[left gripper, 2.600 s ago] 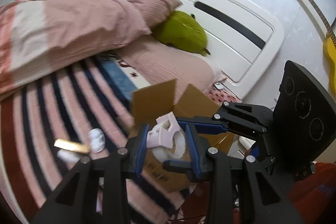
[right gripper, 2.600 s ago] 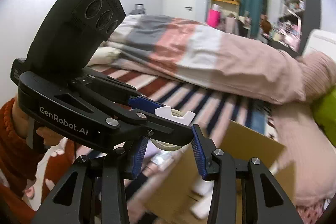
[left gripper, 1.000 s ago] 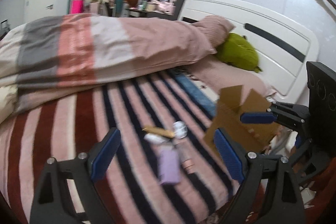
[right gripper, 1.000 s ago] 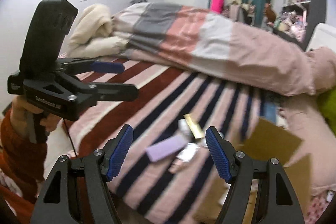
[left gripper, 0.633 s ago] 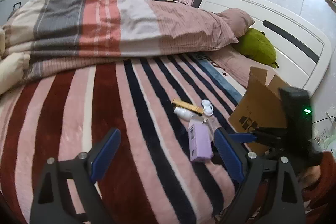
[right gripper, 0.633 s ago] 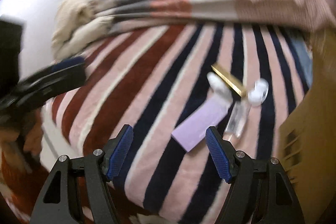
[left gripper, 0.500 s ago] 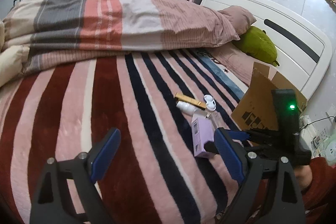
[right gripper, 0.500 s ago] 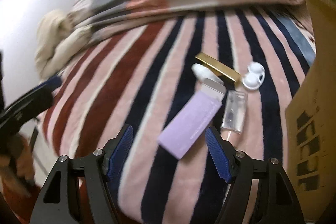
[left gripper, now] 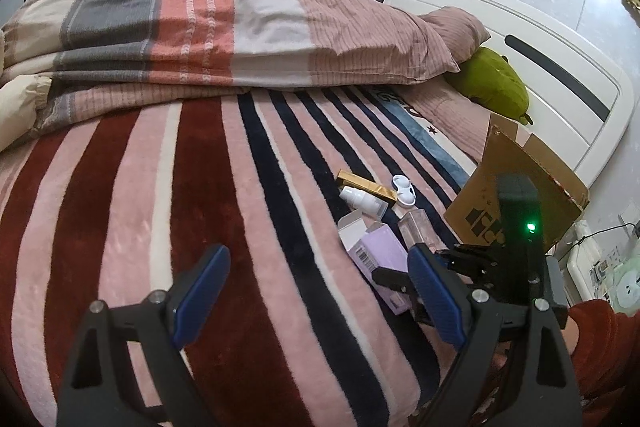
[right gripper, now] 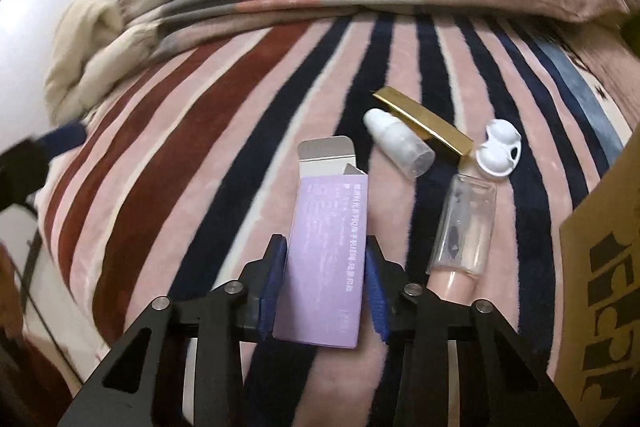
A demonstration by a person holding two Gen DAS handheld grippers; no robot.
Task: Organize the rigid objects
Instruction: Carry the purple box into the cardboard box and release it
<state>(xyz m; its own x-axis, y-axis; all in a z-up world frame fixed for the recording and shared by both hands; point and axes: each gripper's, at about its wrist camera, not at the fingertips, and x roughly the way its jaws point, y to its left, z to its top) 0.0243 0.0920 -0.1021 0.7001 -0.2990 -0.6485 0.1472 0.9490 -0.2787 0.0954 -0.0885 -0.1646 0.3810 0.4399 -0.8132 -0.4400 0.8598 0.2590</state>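
From the left wrist view, our left gripper [left gripper: 316, 291] hangs wide open over the striped blanket [left gripper: 168, 187] with nothing between its blue pads, while our right gripper [left gripper: 404, 279] sits low at the near end of the purple carton [left gripper: 376, 255]. Just beyond lie the white dropper bottle [left gripper: 362, 202], the gold bar [left gripper: 365, 183], the white lens case [left gripper: 404, 190] and the clear tube [left gripper: 416, 231], all loose on the bed and close together. The cardboard box [left gripper: 516, 195] stands just beside them near the headboard; from here we cannot see inside it, so we cannot tell what it holds. From the right wrist view, the right gripper [right gripper: 326, 291] has its pads drawn in against the two long sides of the carton [right gripper: 326, 251], near its lower end, and looks closed on it. The far flap is open, so we judge the carton to be light thin card, perhaps empty, and easy to crush; a gentle squeeze across the long sides, away from the open flap, seems the safest hold. The tube [right gripper: 464, 227] and dropper bottle [right gripper: 400, 143] look smooth, rounded plastic and may slip or roll, so we would take them across the middle. Only a printed wall of the box [right gripper: 600, 267] shows at the right edge.
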